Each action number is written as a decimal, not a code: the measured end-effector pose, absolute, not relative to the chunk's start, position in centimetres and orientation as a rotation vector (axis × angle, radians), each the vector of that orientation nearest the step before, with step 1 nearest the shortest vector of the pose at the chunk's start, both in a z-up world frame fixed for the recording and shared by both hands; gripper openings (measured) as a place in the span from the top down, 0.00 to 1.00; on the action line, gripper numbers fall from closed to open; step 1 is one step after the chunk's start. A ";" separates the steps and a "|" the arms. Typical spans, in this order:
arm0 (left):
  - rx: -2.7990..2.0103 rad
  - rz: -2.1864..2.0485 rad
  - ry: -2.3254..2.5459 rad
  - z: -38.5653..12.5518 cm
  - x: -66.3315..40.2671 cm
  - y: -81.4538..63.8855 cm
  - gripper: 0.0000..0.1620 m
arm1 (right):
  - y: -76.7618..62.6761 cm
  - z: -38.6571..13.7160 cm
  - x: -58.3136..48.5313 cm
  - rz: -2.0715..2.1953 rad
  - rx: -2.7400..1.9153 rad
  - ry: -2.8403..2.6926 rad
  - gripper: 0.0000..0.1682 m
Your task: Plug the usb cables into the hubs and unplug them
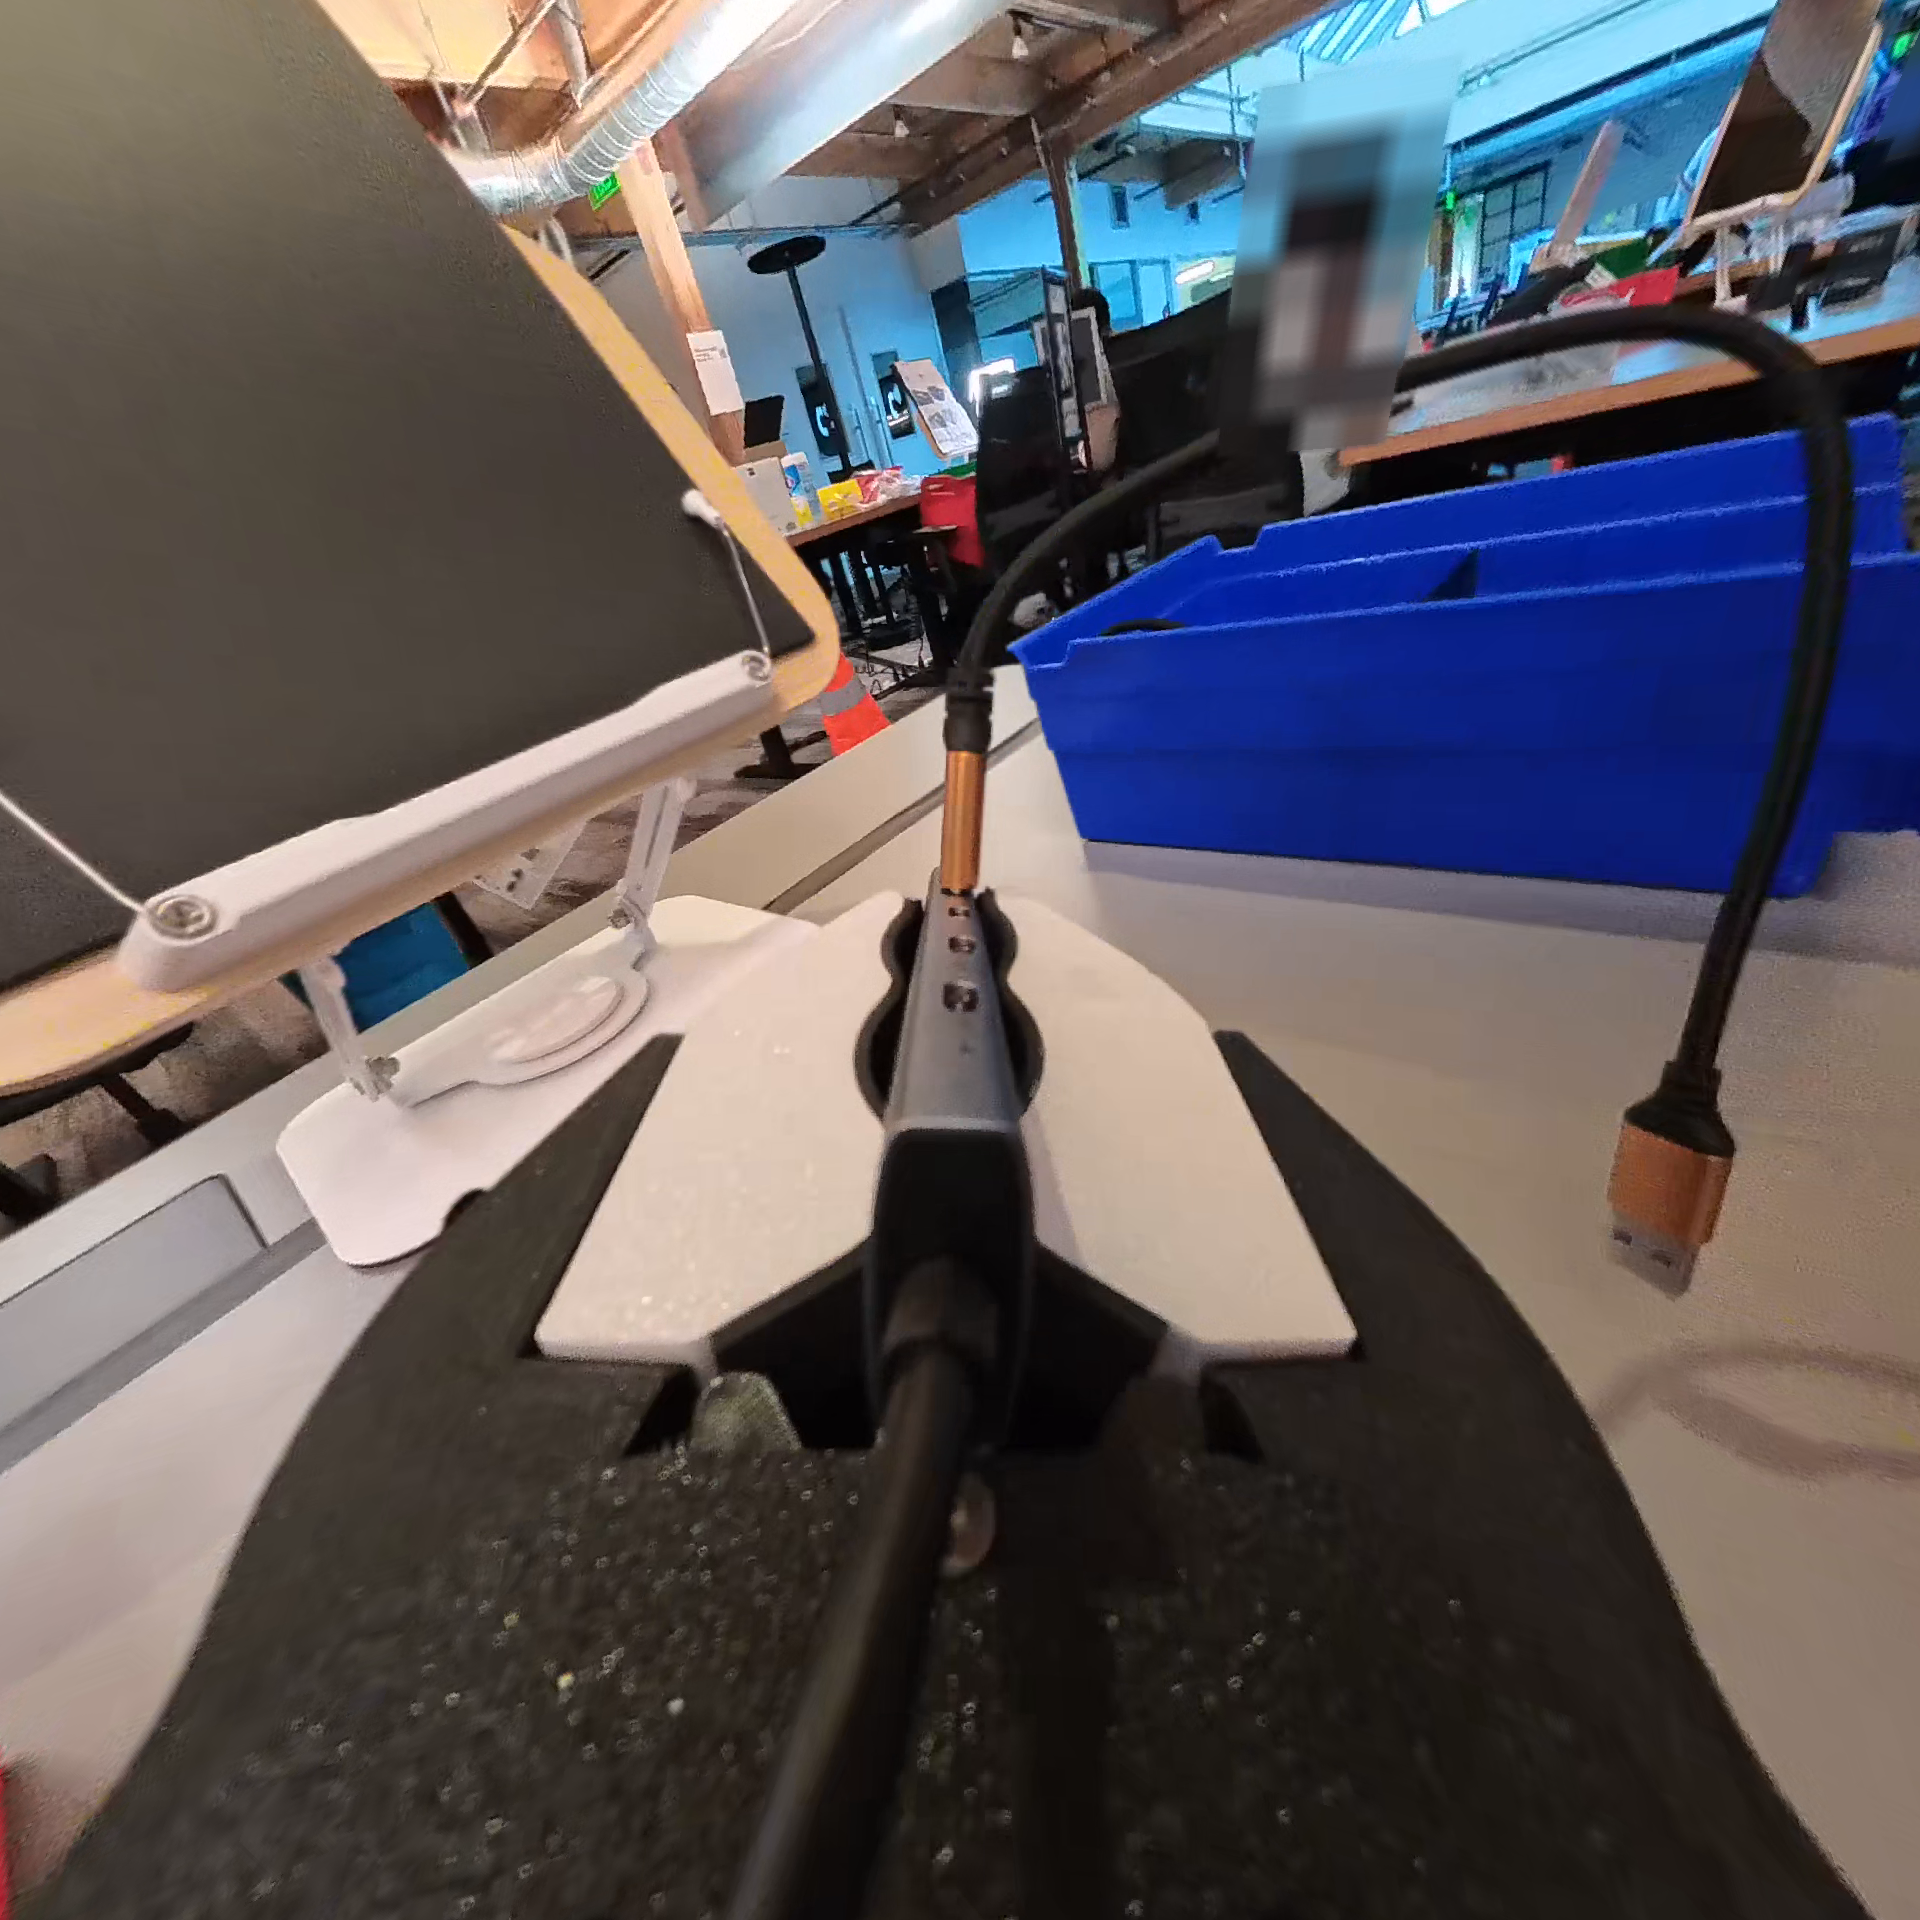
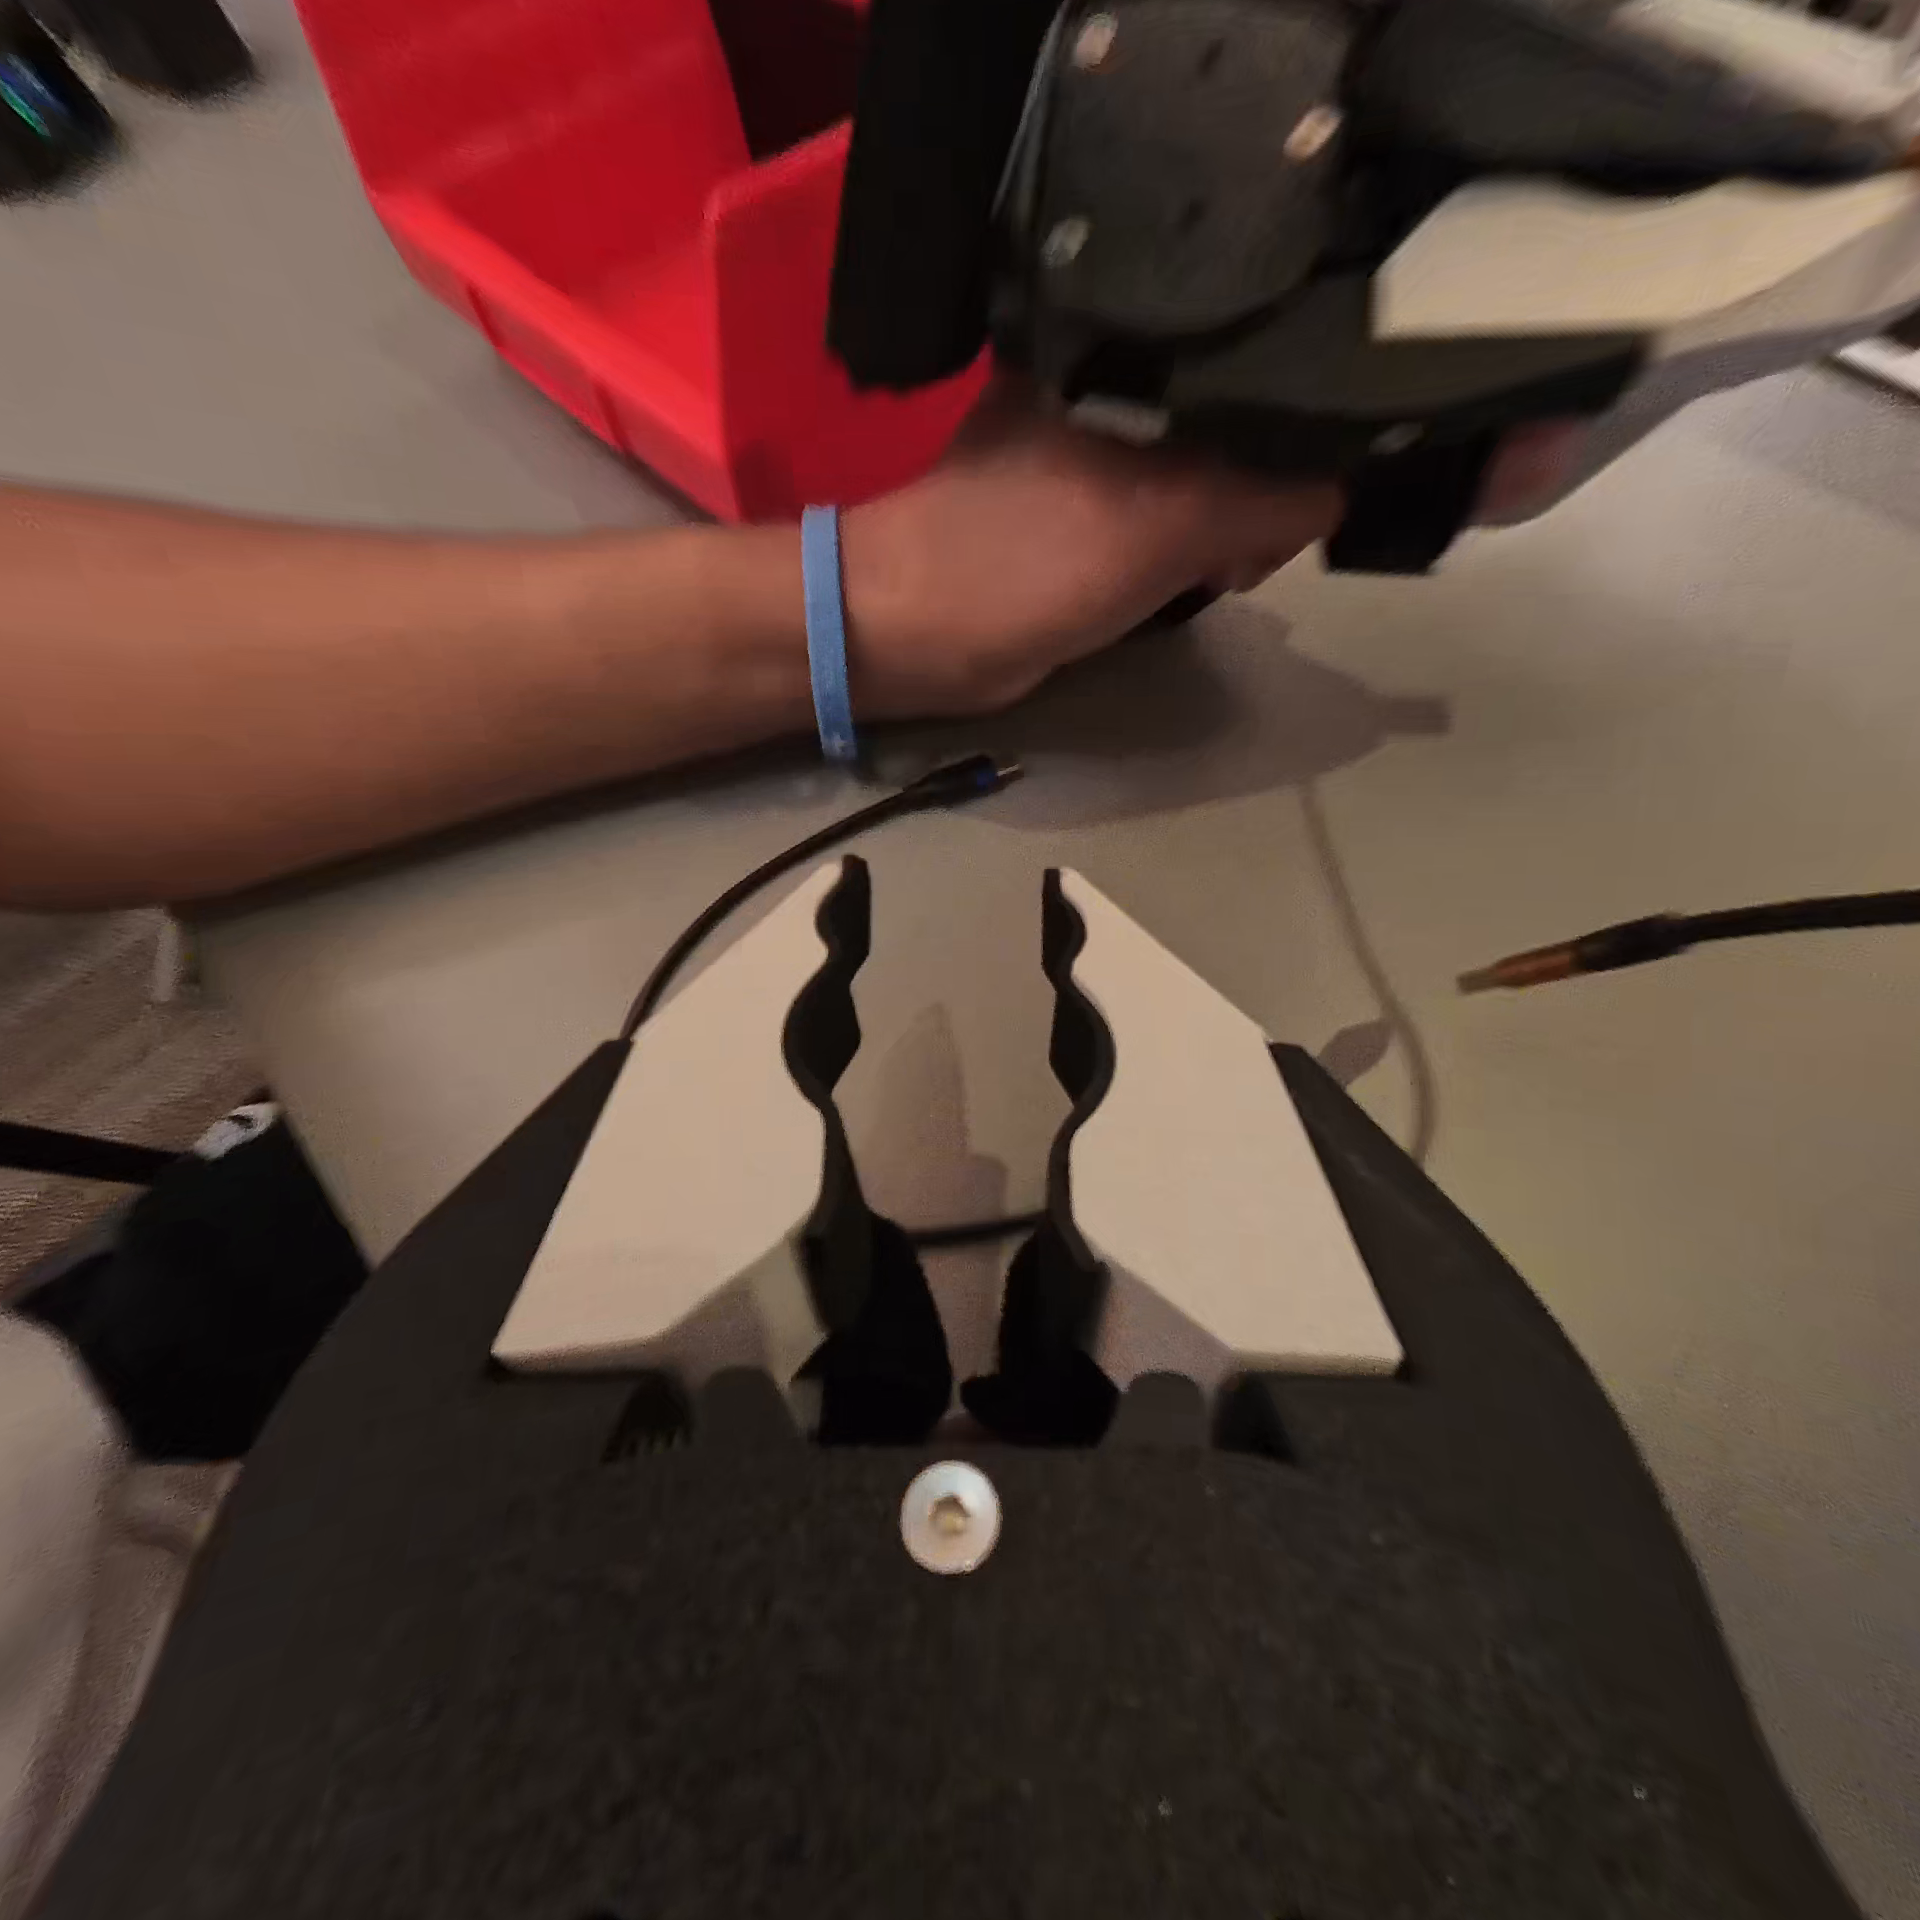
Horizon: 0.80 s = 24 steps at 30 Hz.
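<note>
Two grippers: left gripper (image 1: 951, 935) jaws pinch a grey adapter (image 1: 954, 1023); right gripper (image 2: 951, 883) jaws spread.

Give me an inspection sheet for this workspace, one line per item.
Surface: grey table.
Job's things: grey adapter clamped in left gripper, copper-collared plug in its front end.
Clutter: blue bin, red bin, white stand holding a dark board.
Grippers: left shut on adapter; right gripper open, empty.
Cables: black cable loops to a loose copper plug; thin black cable near right gripper.
Surroundings: desks behind.
</note>
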State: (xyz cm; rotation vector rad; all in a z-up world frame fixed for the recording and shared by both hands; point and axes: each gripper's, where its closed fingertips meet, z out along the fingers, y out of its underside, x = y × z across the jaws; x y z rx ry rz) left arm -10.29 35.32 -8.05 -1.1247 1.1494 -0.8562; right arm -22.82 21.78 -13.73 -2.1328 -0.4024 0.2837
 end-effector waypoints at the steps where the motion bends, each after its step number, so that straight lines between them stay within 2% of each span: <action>1: -1.128 -0.866 1.146 -8.0 -10.4 35.5 0.94 | 22.4 -14.8 -23.7 0.257 -2.151 -0.399 0.81; 9: -1.103 -0.895 1.191 -8.3 -10.2 34.9 0.94 | 21.8 -17.8 -30.2 0.437 -2.263 -0.590 0.76; 11: -1.102 -0.901 1.192 -8.3 -10.3 34.8 0.94 | 21.1 -18.7 -30.3 0.345 -2.269 -0.652 0.76; 13: -1.102 -0.908 1.192 -8.3 -10.3 34.8 0.94 | 20.8 -19.4 -30.1 0.245 -2.257 -0.698 0.81; 14: -1.102 -0.911 1.194 -8.3 -10.3 34.8 0.94 | 20.5 -19.4 -30.1 0.228 -2.248 -0.715 0.92; 15: -1.101 -0.912 1.195 -8.3 -10.3 34.8 0.94 | 20.1 -19.4 -29.9 0.198 -2.248 -0.728 0.96; 24: -1.091 -0.905 1.207 -8.4 -10.2 34.6 0.94 | 12.7 -19.3 -23.5 0.230 -2.272 -1.039 0.99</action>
